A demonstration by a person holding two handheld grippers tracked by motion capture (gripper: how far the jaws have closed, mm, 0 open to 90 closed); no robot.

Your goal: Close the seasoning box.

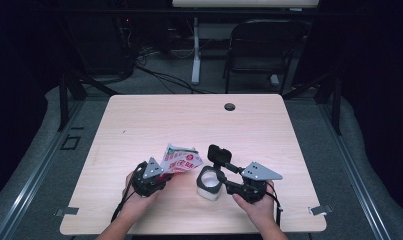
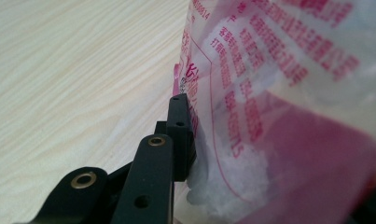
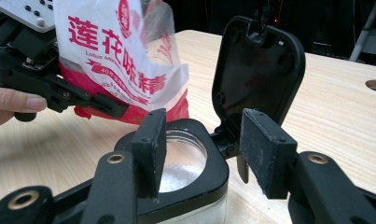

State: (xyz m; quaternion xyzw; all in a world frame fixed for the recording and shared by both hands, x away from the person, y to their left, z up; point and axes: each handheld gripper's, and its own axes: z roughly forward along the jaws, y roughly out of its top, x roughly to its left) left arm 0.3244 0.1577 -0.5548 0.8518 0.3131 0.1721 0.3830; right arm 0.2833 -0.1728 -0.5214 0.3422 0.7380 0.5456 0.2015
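High view: on the pale wooden bench (image 1: 139, 125), near the person's edge, the left hand-held gripper (image 1: 156, 181) clamps a red-and-white printed bag (image 1: 181, 161) of white crystals, tilted with its upper end leaning toward a small clear jar (image 1: 209, 183) that stands just to the right of it. The jar has a black rim and a black hinged lid (image 1: 219, 154) standing open, upright behind the mouth. The right hand-held gripper (image 1: 223, 180) reaches in from the right at the jar's rim. In the left gripper view one black jaw presses flat against the side of the bag (image 2: 279, 102) (the other jaw is hidden behind the plastic), with white grains bunched inside just beside the pad. In the right gripper view the jaws stand apart on either side of the jar's black collar (image 3: 195, 158); whether the pads actually press on it I cannot tell. White powder lies in the bottom of the jar, and the bag (image 3: 125, 60) hangs just behind and above the opening, held by the left hand-held gripper (image 3: 83, 100), with fingers (image 3: 15, 103) of the left hand curled around it.
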